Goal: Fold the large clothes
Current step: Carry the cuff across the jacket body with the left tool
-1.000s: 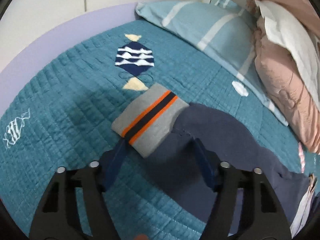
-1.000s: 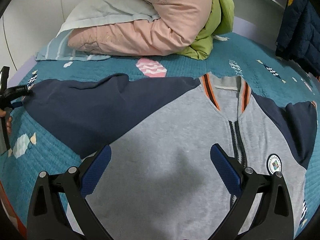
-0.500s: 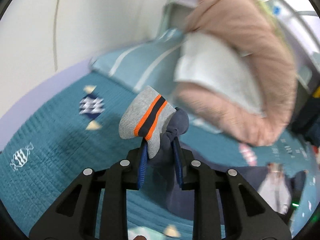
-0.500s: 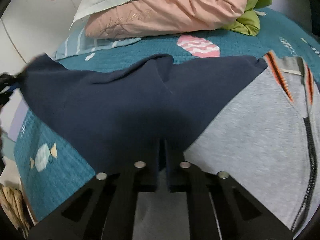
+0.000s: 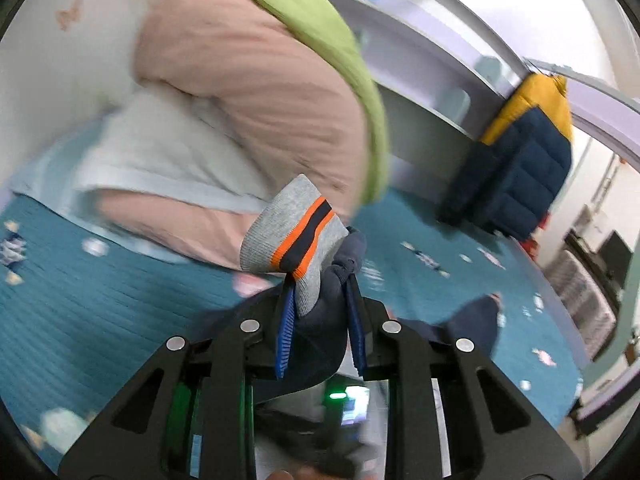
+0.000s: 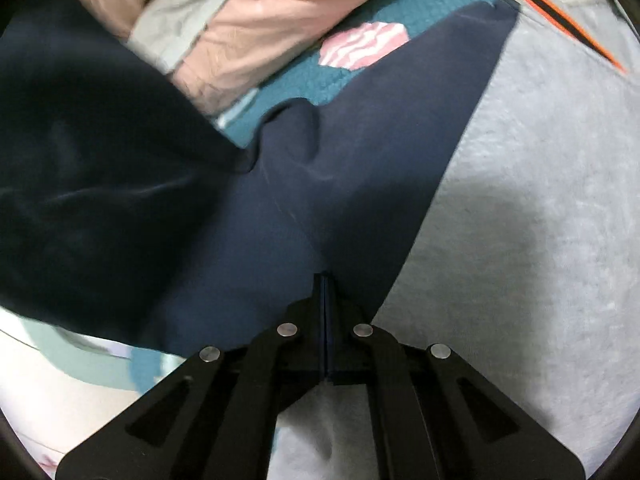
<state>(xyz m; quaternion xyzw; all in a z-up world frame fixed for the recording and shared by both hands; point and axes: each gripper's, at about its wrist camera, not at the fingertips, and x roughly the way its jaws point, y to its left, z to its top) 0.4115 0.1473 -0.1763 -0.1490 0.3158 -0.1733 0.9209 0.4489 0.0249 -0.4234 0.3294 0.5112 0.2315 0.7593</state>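
Observation:
The jacket has a grey body (image 6: 520,200), navy sleeves and an orange-striped collar (image 6: 560,16), and lies on the teal bedspread (image 5: 100,288). My left gripper (image 5: 318,292) is shut on one navy sleeve just behind its grey cuff (image 5: 292,236), which has an orange and navy stripe. It holds the cuff in the air above the bed. That raised sleeve (image 6: 80,160) hangs dark across the left of the right wrist view. My right gripper (image 6: 326,280) is shut, its tips pinching the navy sleeve base (image 6: 300,184) next to the grey body.
A pink quilt (image 5: 248,92) with a green blanket (image 5: 340,40) and a pale pillow (image 5: 152,148) is piled at the head of the bed. A yellow and navy puffer jacket (image 5: 520,160) hangs on the far rail. The bed's edge (image 6: 80,364) is at lower left.
The left gripper closed on the sleeve by its cuff, lifted it off the bed and swung right. The right gripper closed on the sleeve base and sank closer to the fabric.

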